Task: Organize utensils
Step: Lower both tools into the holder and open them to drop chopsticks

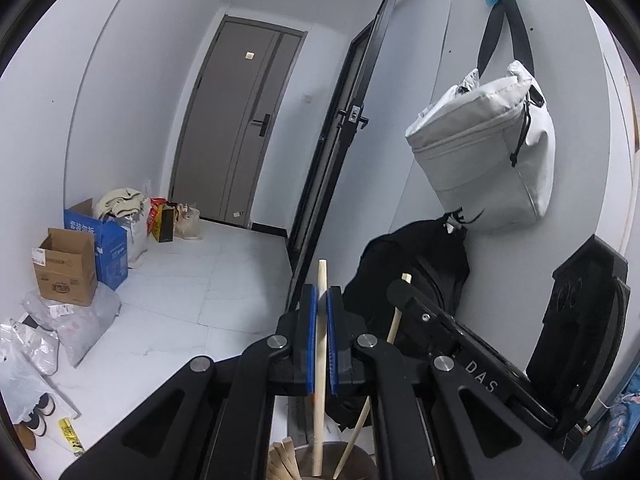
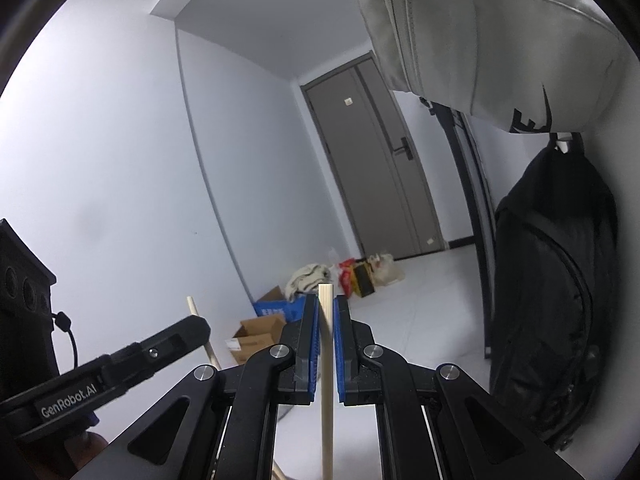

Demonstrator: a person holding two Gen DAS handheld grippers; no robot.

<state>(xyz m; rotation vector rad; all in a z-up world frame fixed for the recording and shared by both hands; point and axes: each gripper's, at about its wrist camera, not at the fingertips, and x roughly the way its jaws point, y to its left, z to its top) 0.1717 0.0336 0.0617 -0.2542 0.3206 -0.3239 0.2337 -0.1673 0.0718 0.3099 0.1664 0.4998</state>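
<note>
Up close, the left gripper [image 1: 322, 300] has its blue pads set close on either side of a wooden stick [image 1: 320, 360], seemingly clamped on it; the stick's foot stands in a dark round holder [image 1: 352, 460] beside a second stick [image 1: 394, 320]. Likewise the right gripper [image 2: 326, 312] flanks another upright wooden handle [image 2: 327, 380], though whether it grips is unclear. Beyond hang a white bag [image 1: 484, 148] and a black backpack [image 2: 552, 300].

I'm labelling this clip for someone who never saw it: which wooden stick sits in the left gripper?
Start at the dark round holder at the bottom edge. Two long sticks rise from it; the left gripper has the straight upright stick between its blue pads. The other stick leans right, outside them.
</note>
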